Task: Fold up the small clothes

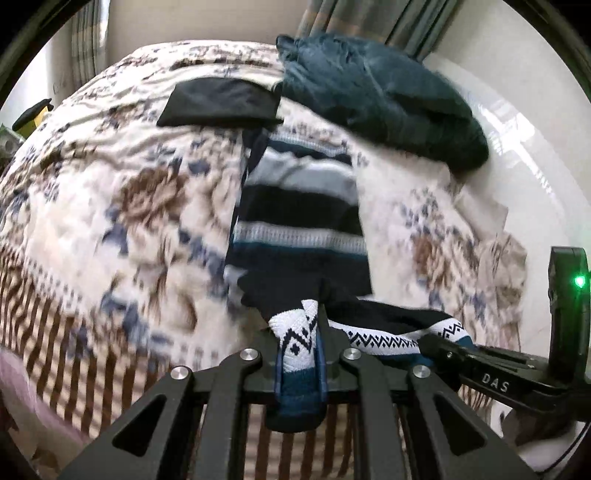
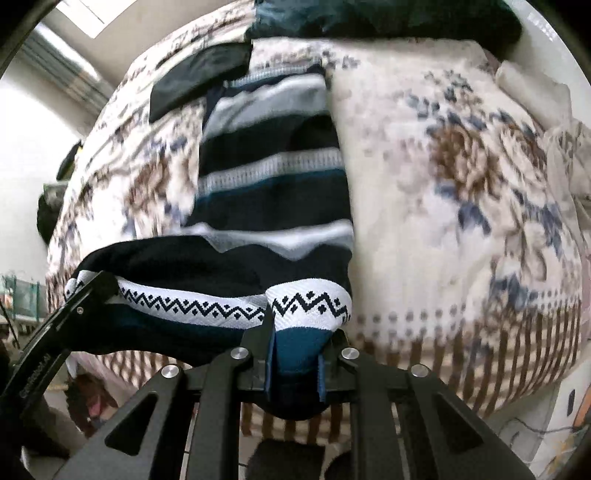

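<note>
Between our left gripper's [image 1: 300,354] narrow jaws sits one bunched corner of the garment's [image 1: 299,210] patterned hem; our right gripper [image 2: 295,354] pinches the other corner just as tightly. We hold that white zigzag band stretched between us above the bed [image 1: 110,206], and the striped body trails away from it, its far end resting on the floral cover just beside a folded black piece [image 1: 221,103] and near a dark teal heap [image 1: 380,96]. We judge it light, soft knit that sags and drapes freely, not slippery, so corner grips at the hem suit it. Its long axis runs from the hem away toward the curtains [image 1: 369,22].
</note>
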